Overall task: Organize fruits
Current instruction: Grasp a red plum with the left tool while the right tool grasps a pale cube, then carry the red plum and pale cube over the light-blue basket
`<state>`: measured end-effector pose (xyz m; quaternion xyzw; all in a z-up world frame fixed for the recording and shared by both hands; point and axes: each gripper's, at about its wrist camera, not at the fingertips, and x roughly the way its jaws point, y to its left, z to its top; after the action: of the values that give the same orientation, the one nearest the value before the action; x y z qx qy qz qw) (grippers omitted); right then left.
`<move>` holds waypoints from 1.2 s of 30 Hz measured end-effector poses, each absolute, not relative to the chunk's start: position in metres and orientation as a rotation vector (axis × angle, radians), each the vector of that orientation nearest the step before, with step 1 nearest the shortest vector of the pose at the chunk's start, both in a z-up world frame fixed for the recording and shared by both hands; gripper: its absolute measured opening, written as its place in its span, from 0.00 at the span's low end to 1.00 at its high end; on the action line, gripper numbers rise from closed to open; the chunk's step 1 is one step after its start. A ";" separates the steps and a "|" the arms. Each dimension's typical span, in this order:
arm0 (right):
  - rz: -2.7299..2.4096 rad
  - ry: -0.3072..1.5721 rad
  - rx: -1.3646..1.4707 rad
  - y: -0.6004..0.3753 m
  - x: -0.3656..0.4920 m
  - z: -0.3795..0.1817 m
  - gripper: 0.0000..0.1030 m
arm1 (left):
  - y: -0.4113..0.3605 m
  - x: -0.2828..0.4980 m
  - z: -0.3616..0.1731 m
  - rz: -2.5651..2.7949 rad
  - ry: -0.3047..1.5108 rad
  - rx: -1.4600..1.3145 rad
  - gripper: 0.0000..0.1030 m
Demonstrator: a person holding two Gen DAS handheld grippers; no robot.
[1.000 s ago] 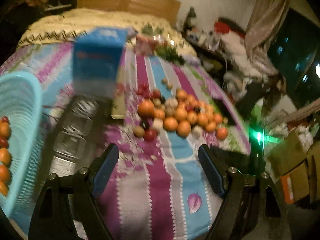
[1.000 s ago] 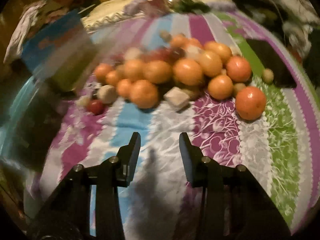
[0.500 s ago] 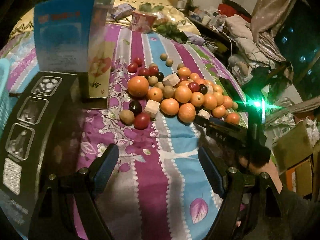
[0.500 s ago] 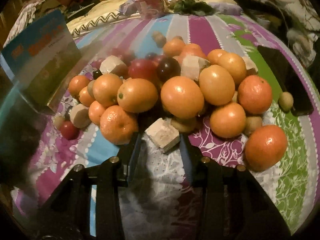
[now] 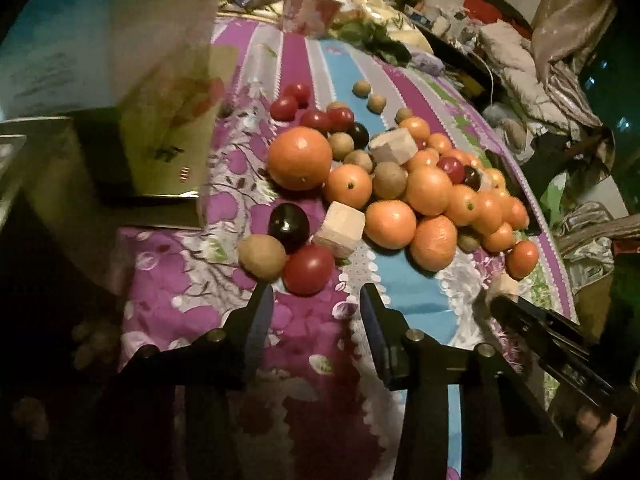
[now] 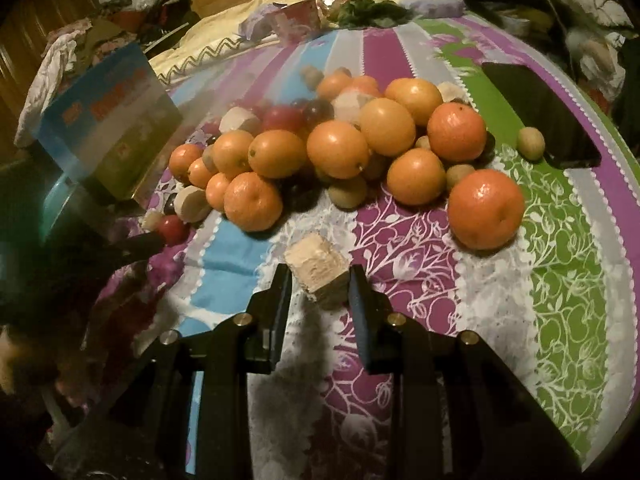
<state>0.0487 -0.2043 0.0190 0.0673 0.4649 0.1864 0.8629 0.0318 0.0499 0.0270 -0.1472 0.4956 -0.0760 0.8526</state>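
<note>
A heap of oranges (image 5: 428, 196), red tomatoes, dark plums, small brown fruits and pale cubes lies on a striped floral cloth (image 5: 412, 296). My left gripper (image 5: 316, 308) is open and empty, just short of a red tomato (image 5: 308, 270) and a brown fruit (image 5: 262, 257). In the right wrist view the heap (image 6: 336, 152) lies ahead. My right gripper (image 6: 320, 276) is shut on a pale cube (image 6: 318, 270), pulled back from the pile. The right gripper's finger also shows at the lower right of the left wrist view (image 5: 532, 320).
A blue and green box (image 6: 112, 140) stands left of the heap, with a turquoise basket (image 6: 56, 200) edge below it. A black phone (image 6: 536, 116) lies at the right. A lone orange (image 6: 486, 210) sits apart. Clutter lines the far bed edge.
Both grippers moved closer to the fruit. My left gripper narrowed and came up to the red tomato. My right gripper closed on the pale cube and drew it back from the pile.
</note>
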 end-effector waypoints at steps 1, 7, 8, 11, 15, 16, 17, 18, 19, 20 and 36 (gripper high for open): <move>0.396 0.977 0.144 -0.204 0.049 0.019 0.28 | 0.047 0.035 0.024 -0.161 1.047 -0.305 0.45; 0.409 0.988 0.152 -0.201 0.053 0.014 0.29 | 0.040 0.045 0.016 -0.147 1.008 -0.270 0.45; 0.411 0.990 0.152 -0.200 0.053 0.014 0.29 | 0.040 0.046 0.015 -0.149 1.003 -0.266 0.45; 0.415 0.991 0.150 -0.199 0.053 0.012 0.29 | 0.039 0.050 0.014 -0.159 1.004 -0.249 0.45; 0.408 0.986 0.145 -0.198 0.053 0.013 0.29 | 0.038 0.047 0.015 -0.157 1.010 -0.232 0.33; 0.404 0.981 0.140 -0.198 0.052 0.014 0.29 | 0.038 0.046 0.015 -0.155 1.010 -0.229 0.29; 0.396 0.973 0.131 -0.197 0.052 0.017 0.29 | 0.039 0.045 0.015 -0.153 1.010 -0.229 0.29; 0.390 0.965 0.124 -0.197 0.051 0.019 0.29 | 0.039 0.044 0.016 -0.153 1.009 -0.236 0.29; 0.382 0.956 0.114 -0.196 0.050 0.022 0.29 | 0.040 0.042 0.017 -0.152 1.008 -0.241 0.29; 0.372 0.945 0.101 -0.196 0.049 0.027 0.29 | 0.039 0.040 0.020 -0.150 1.002 -0.245 0.29; 0.326 0.763 0.052 -0.176 0.027 0.123 0.29 | 0.052 -0.029 0.155 -0.050 0.780 -0.237 0.29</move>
<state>0.0272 -0.1760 0.1225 0.0255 0.3708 0.1585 0.9147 -0.0293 0.0523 0.1548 -0.1154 0.3791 -0.0243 0.9178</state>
